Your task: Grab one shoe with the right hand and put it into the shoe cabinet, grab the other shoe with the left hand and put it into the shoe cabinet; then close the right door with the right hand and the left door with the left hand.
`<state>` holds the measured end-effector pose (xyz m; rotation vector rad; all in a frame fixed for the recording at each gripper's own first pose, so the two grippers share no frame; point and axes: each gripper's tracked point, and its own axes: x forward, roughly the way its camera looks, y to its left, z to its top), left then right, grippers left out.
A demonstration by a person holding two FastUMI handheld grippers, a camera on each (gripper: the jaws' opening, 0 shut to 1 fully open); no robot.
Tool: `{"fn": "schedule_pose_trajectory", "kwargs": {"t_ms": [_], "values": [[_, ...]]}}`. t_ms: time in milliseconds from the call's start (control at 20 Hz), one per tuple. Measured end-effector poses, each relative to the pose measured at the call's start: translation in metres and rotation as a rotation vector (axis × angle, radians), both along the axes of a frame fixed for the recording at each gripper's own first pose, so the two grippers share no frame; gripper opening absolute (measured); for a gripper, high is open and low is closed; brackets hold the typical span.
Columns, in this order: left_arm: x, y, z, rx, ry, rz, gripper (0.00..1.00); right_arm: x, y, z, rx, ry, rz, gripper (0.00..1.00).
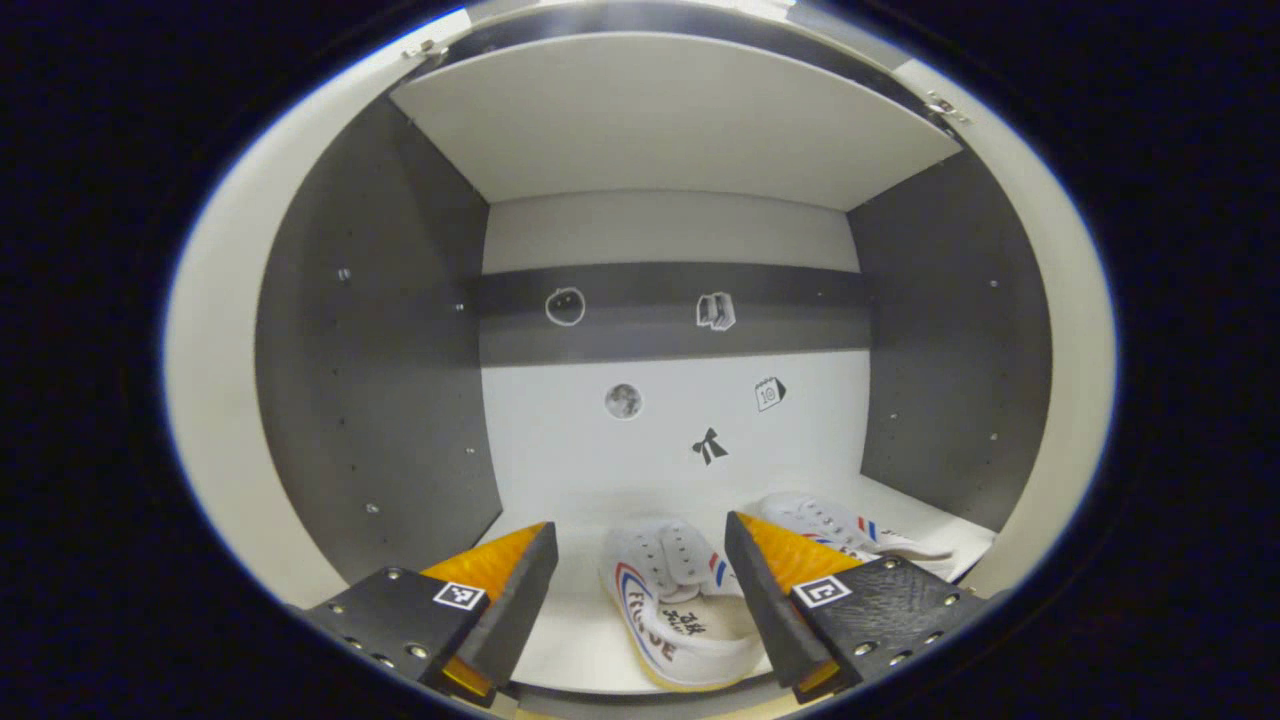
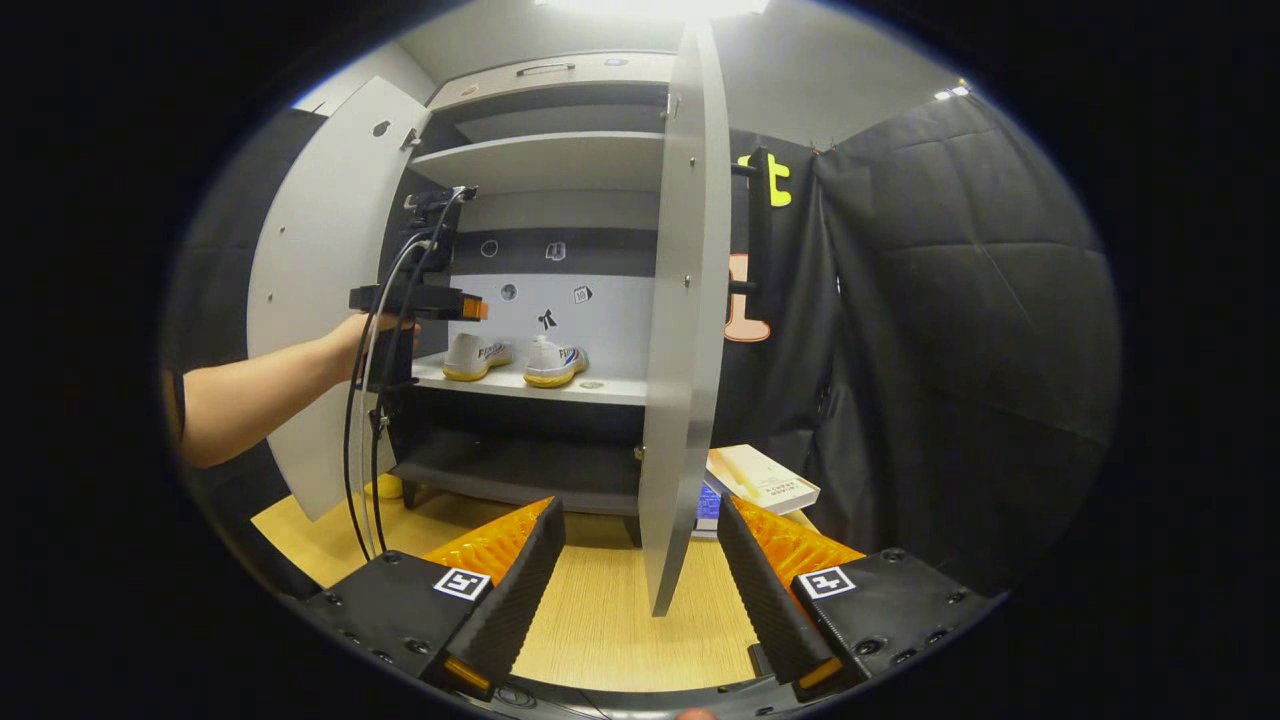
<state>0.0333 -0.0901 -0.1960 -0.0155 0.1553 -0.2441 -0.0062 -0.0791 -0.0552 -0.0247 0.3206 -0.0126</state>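
**Both shoes sitting on the shelf, both doors hanging open**

So you're looking straight into the shoe cabinet [image 1: 670, 130] through the left gripper view: flat matte panels, dark grey side walls, a pale back board with a dark band across it, and little peg holes dotting the sides. A handful of small stickers are stuck on the back, including a bow, a moon-like disc and a calendar page showing "10".

Your left hand-held gripper [image 1: 640, 590] is hovering with its ridged fingers spread wide, gripping nothing. Between them you're seeing the near shoe [image 1: 675, 610], white canvas with a yellowish sole, red and blue stripes and dark lettering I can't read properly. The second shoe [image 1: 850, 530] is lying just beside it, to the right, same style. Both are resting on the pale shelf [image 1: 570, 640].

In the right gripper view, your right hand-held gripper [image 2: 640, 575] is also spread open and empty, hanging over a wood-grain floor [image 2: 600, 620]. The right door [image 2: 680, 330], a smooth slab, is standing edge-on ahead of it. The left door [image 2: 320, 280] is swung wide, with your forearm [image 2: 260, 385] reaching past it.
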Motion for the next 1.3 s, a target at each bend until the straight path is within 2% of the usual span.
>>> {"fn": "schedule_pose_trajectory", "kwargs": {"t_ms": [250,600,650,700,850,950,1050,1100,1250,1300], "values": [[-0.069,0.008,0.050,-0.063,-0.080,-0.040,0.95,-0.002,-0.003,0.019,0.000,-0.046,-0.011,0.96],[-0.158,0.041,0.094,-0.051,-0.164,-0.061,0.95,-0.001,0.002,0.043,0.005,-0.093,0.002,0.96],[-0.172,0.045,0.097,-0.048,-0.167,-0.063,0.95,-0.001,0.002,0.046,0.004,-0.100,0.002,0.93],[-0.184,0.049,0.101,-0.050,-0.172,-0.062,0.95,0.000,0.001,0.049,0.003,-0.108,0.002,0.96],[-0.215,0.065,0.105,-0.068,-0.175,-0.052,0.95,0.003,0.004,0.057,0.010,-0.124,0.007,0.93],[-0.234,0.078,0.106,-0.079,-0.170,-0.044,0.94,0.007,0.008,0.063,0.019,-0.135,0.013,0.96],[-0.252,0.092,0.105,-0.072,-0.163,-0.037,0.94,0.009,0.010,0.069,0.032,-0.144,0.018,0.93],[-0.258,0.100,0.105,-0.060,-0.161,-0.029,0.94,0.011,0.011,0.071,0.039,-0.145,0.019,0.96],[-0.273,0.122,0.106,-0.043,-0.165,0.001,0.95,0.013,0.011,0.075,0.052,-0.142,0.023,0.93],[-0.278,0.130,0.106,-0.045,-0.161,0.008,0.95,0.013,0.008,0.077,0.051,-0.139,0.021,0.96]]}}
